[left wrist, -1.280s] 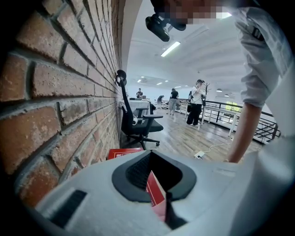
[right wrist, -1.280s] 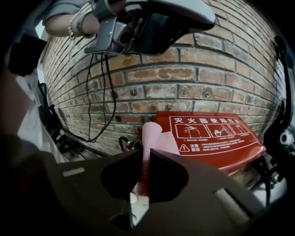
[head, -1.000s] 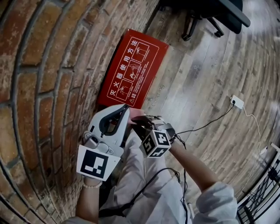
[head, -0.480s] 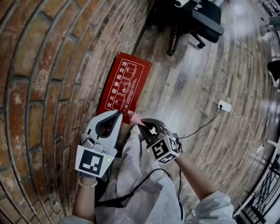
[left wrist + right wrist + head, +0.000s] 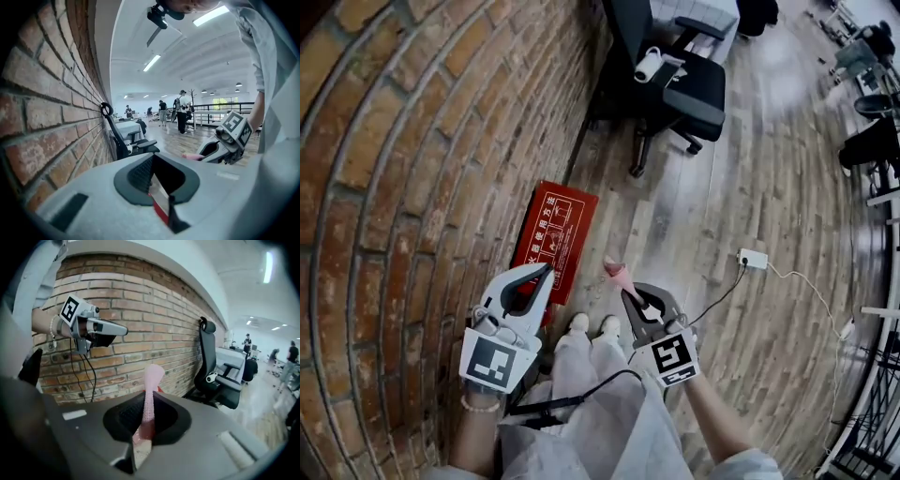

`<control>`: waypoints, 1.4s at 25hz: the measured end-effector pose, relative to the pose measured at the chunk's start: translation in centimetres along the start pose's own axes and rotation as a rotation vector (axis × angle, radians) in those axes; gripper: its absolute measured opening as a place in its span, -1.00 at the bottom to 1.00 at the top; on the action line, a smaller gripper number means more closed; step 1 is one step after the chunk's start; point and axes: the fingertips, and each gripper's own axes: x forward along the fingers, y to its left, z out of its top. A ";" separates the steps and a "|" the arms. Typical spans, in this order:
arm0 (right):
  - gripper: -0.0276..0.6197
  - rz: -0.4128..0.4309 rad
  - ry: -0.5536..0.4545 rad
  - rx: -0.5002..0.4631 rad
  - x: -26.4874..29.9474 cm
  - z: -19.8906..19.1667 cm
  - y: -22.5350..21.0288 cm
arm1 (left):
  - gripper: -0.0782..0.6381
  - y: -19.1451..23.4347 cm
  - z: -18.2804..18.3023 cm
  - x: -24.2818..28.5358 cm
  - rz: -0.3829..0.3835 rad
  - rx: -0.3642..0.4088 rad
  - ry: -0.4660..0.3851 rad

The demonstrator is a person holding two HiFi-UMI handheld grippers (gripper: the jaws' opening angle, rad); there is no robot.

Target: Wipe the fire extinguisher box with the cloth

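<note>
- Fire extinguisher box (image 5: 555,230) lies at centre left, along the brick wall (image 5: 412,187), long axis up the frame;
- left gripper (image 5: 547,272), jaws closed and empty, is nearest;
- right gripper (image 5: 630,298) pinches the cloth (image 5: 616,273), just right of it.

The left gripper (image 5: 542,274) was pale grey with black-lined jaws, the right gripper (image 5: 630,298) dark grey. Each bore a black-and-white marker cube (image 5: 673,358). A black cable (image 5: 572,401) crossed light trousers (image 5: 614,422). The person wore pale sleeves (image 5: 748,465), white shoes (image 5: 579,323) and seemingly a beaded bracelet (image 5: 474,405).
</note>
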 end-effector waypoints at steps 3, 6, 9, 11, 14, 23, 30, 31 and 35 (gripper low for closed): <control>-0.83 -0.065 -0.051 0.025 -2.3 2.5 -1.2 | -0.79 0.2 1.9 -0.7 -0.006 0.014 -0.010; -0.83 -0.119 -0.083 0.053 -4.6 4.1 -2.0 | -0.79 -0.1 3.4 -1.2 -0.020 0.021 -0.021; -0.83 -0.155 -0.101 0.073 -6.6 5.5 -2.4 | -0.79 -0.5 4.6 -1.8 -0.024 -0.019 -0.021; -0.83 -0.173 -0.128 0.089 -7.4 6.6 -2.8 | -0.79 -0.4 5.2 -2.0 -0.017 -0.022 -0.028; -0.83 -0.196 -0.154 0.098 -8.6 7.7 -3.2 | -0.79 -0.6 5.9 -2.2 -0.010 -0.032 -0.045; -0.83 -0.260 -0.202 0.147 -10.2 8.5 -4.0 | -0.79 -1.9 6.4 -2.3 -0.024 -0.011 -0.054; -0.83 -0.284 -0.201 0.159 -11.3 8.8 -4.6 | -0.79 -2.7 6.8 -1.9 -0.026 -0.032 -0.066; -0.83 -0.286 -0.198 0.158 -11.4 8.9 -4.6 | -0.79 -2.8 6.9 -1.9 -0.027 -0.031 -0.069; -0.83 -0.283 -0.205 0.146 -11.5 9.2 -4.5 | -0.79 -3.4 7.2 -1.7 -0.038 -0.020 -0.081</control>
